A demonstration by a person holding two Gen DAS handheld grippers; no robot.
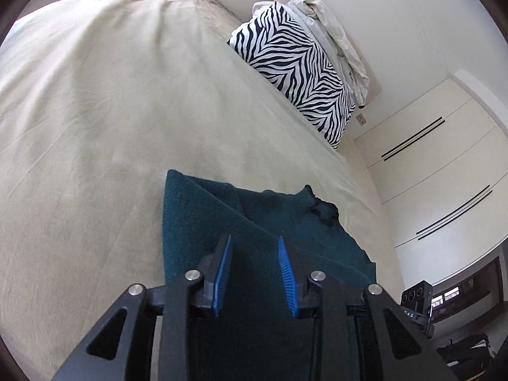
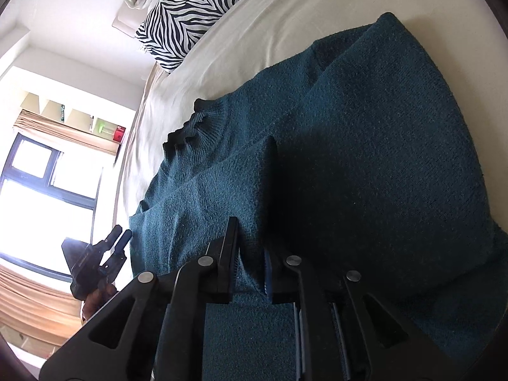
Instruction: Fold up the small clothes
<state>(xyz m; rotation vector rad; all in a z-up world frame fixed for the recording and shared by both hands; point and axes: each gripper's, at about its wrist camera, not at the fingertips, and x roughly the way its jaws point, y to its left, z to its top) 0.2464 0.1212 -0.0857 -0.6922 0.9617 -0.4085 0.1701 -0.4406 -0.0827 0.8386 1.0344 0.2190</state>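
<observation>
A dark teal knit sweater [image 1: 254, 219] lies on the cream bed [image 1: 95, 111], partly folded, its ruffled collar [image 1: 324, 209] toward the pillow end. My left gripper [image 1: 254, 241] is open above the sweater's near part, blue pads apart, nothing between them. In the right wrist view the sweater [image 2: 365, 127] fills the frame, with a sleeve folded over the body. My right gripper [image 2: 250, 238] is narrowly open right over a raised fold of the knit. The left gripper [image 2: 119, 236] shows at the sweater's left edge.
A zebra-print pillow [image 1: 295, 73] and a crumpled white sheet [image 1: 336, 38] lie by the headboard. White wardrobe doors [image 1: 444, 165] stand right of the bed. A window [image 2: 38, 184] with tan blinds is beyond the bed edge.
</observation>
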